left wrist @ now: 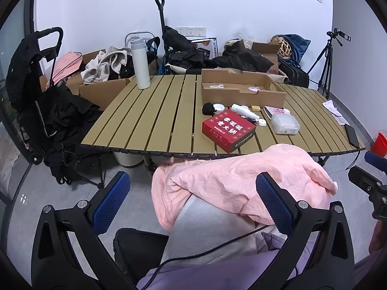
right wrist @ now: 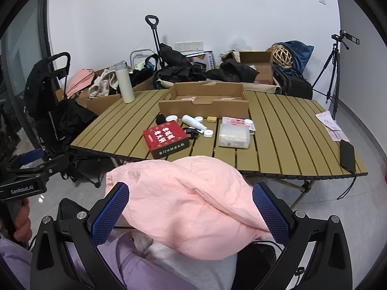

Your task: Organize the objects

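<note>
Both grippers hang low over the seated person's lap, tilted downward, which suits a start before any reach. Fingers of the left gripper [left wrist: 192, 204] are spread wide and pinch nothing, and the right gripper [right wrist: 191, 213] is the same. A pink jacket [right wrist: 183, 205] lies bunched across the knees between those fingers, apparently touching neither pad.

Beyond it, on the slatted surface [left wrist: 150, 120], the loose things cluster near the front edge, within easy reach: a red box [left wrist: 228, 129], a clear plastic case [left wrist: 285, 123], a white bottle [left wrist: 244, 111] and small caps. Just behind them stands an open cardboard box [left wrist: 241, 88], probably the destination. A phone [right wrist: 347, 155] rests at the right edge.
</note>
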`<state>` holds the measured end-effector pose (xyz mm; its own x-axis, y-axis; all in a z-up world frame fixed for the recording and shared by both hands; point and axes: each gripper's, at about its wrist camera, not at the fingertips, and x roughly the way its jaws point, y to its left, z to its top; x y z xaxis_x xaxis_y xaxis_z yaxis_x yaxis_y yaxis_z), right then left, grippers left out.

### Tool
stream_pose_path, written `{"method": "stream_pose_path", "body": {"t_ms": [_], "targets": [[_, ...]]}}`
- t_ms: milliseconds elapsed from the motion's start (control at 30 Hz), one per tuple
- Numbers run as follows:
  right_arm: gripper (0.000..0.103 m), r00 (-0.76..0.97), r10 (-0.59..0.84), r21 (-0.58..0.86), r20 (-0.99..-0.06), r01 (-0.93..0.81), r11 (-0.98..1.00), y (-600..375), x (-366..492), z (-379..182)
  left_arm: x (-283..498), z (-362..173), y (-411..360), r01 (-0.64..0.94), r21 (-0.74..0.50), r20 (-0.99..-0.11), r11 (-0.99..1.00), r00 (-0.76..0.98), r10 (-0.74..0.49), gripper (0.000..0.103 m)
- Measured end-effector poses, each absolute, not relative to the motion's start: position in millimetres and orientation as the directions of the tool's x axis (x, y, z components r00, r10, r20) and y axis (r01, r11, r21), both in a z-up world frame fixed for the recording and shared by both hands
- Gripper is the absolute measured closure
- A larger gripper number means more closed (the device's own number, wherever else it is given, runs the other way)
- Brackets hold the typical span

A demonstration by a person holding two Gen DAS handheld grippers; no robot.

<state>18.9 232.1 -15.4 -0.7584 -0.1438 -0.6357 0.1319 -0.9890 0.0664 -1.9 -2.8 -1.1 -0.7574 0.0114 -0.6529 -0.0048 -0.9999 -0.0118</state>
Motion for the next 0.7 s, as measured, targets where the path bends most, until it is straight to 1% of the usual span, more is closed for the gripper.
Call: {"method": "stream_pose_path", "body": {"t_ms": [700], "targets": [[0.0, -0.762, -0.139, 0.063, -0.633, 0.127, -0.99, 233.6, 19.9, -14.7, -0.1, -3.4, -0.7, -0.006, -0.007, -0.66, -1.0, -0.752, 0.01, 0.0]]}}
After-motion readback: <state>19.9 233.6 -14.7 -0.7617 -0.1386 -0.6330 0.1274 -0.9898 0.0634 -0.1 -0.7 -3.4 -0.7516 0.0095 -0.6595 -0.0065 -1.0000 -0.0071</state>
